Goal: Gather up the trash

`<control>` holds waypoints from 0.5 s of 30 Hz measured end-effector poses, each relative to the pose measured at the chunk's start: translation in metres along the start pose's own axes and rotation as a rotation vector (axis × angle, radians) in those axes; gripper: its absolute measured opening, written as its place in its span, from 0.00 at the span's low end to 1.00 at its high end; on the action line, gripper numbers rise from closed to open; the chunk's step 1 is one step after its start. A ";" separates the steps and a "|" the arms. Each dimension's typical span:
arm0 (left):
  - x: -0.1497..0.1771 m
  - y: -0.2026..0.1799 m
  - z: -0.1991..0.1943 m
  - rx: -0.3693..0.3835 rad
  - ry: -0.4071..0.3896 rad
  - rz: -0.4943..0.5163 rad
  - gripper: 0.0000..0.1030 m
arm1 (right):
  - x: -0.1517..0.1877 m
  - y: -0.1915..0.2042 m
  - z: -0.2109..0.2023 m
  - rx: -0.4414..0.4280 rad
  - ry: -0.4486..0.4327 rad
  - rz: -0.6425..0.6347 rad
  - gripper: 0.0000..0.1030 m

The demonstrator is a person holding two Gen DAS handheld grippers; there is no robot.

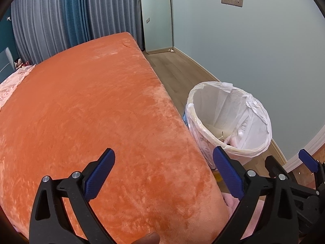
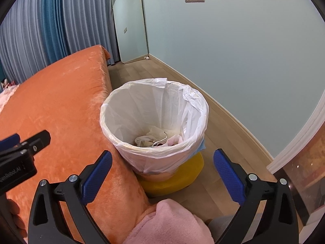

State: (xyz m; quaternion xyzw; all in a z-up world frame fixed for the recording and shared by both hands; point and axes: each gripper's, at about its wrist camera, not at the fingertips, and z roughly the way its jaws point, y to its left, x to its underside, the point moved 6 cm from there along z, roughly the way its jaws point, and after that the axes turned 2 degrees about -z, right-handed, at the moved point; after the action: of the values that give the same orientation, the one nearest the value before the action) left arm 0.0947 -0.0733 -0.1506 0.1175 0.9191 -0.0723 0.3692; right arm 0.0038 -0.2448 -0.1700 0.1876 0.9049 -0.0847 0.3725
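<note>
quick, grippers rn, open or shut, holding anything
left gripper: open, holding nothing
right gripper: open, holding nothing

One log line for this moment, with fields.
left gripper: open, empty | right gripper: open, empty | bin: lined, holds trash

Only one text can be read. On the black body of the left gripper (image 2: 24, 142), seen at the left edge of the right wrist view, white letters are printed; "enRobot.AI" can be made out, and the first letter is cut off. No other label, brand, number or sign can be read.
</note>
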 end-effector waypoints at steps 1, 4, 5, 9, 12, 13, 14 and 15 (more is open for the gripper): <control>0.001 -0.001 0.001 -0.003 -0.002 0.004 0.90 | 0.002 0.001 0.002 -0.002 -0.002 -0.007 0.93; 0.004 -0.002 0.003 -0.004 -0.002 0.012 0.90 | 0.009 0.001 0.007 -0.008 0.000 -0.011 0.93; 0.005 -0.002 0.004 -0.007 -0.003 0.014 0.90 | 0.012 0.002 0.009 -0.010 0.003 -0.013 0.93; 0.007 -0.003 0.007 -0.013 -0.014 0.022 0.90 | 0.020 0.000 0.017 -0.013 0.026 -0.001 0.93; 0.009 -0.003 0.010 -0.017 -0.014 0.016 0.90 | 0.019 -0.003 0.019 -0.017 0.030 0.012 0.93; 0.009 -0.002 0.012 -0.016 -0.013 0.012 0.90 | 0.016 -0.003 0.019 -0.016 0.027 0.012 0.93; 0.009 -0.002 0.014 -0.016 -0.014 0.006 0.90 | 0.014 -0.004 0.020 -0.014 0.023 0.010 0.93; 0.009 -0.002 0.015 -0.015 -0.016 0.003 0.91 | 0.012 -0.004 0.020 -0.012 0.020 0.008 0.93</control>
State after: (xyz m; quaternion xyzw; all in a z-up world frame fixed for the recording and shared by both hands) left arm 0.0982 -0.0775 -0.1675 0.1154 0.9164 -0.0657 0.3775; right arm 0.0071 -0.2513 -0.1929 0.1900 0.9083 -0.0757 0.3648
